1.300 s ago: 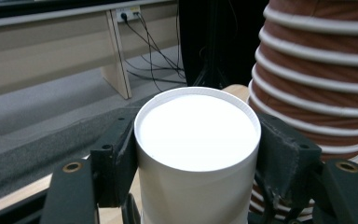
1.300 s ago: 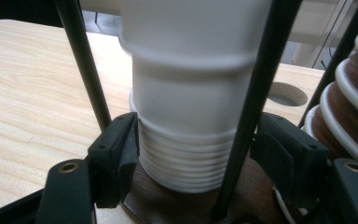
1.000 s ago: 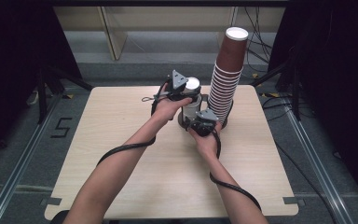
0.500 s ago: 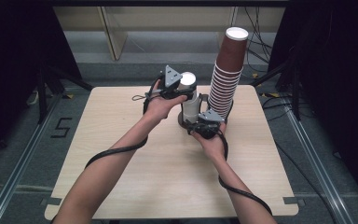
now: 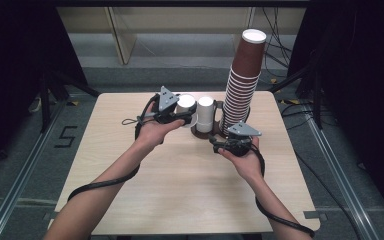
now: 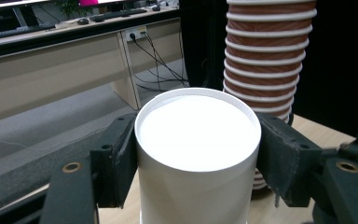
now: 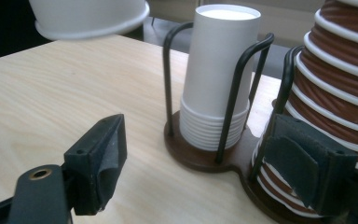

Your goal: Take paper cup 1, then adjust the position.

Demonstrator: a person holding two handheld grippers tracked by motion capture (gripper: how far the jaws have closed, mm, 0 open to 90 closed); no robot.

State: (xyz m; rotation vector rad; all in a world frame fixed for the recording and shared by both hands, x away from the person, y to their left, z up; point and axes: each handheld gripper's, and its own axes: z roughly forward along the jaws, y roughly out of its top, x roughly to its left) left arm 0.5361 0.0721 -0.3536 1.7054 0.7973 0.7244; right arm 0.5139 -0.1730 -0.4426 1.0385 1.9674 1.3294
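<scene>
My left gripper (image 5: pixel 179 116) is shut on one white paper cup (image 5: pixel 185 103), held upside down just left of the cup holder. In the left gripper view both jaws press the cup (image 6: pixel 198 140) at its sides. A short stack of white cups (image 5: pixel 205 114) stands upside down in the holder's wire cage (image 7: pixel 235 88). A tall stack of brown cups (image 5: pixel 243 75) fills the holder's other place. My right gripper (image 5: pixel 224 141) is open in front of the holder's brown base (image 7: pixel 196 161), with nothing between its jaws (image 7: pixel 203 161). The held cup's rim (image 7: pixel 93 21) hangs above the table.
The holder (image 5: pixel 200 133) stands at the back middle of the light wooden table (image 5: pixel 190 190). Cables trail from both grippers across the tabletop. A dark floor with rails (image 5: pixel 25 165) surrounds the table, and a pale bench (image 6: pixel 51 88) stands behind it.
The left gripper has carried the white cup off the top of the white stack, leftward and lower. The right gripper has drawn back to the right, toward the person.
</scene>
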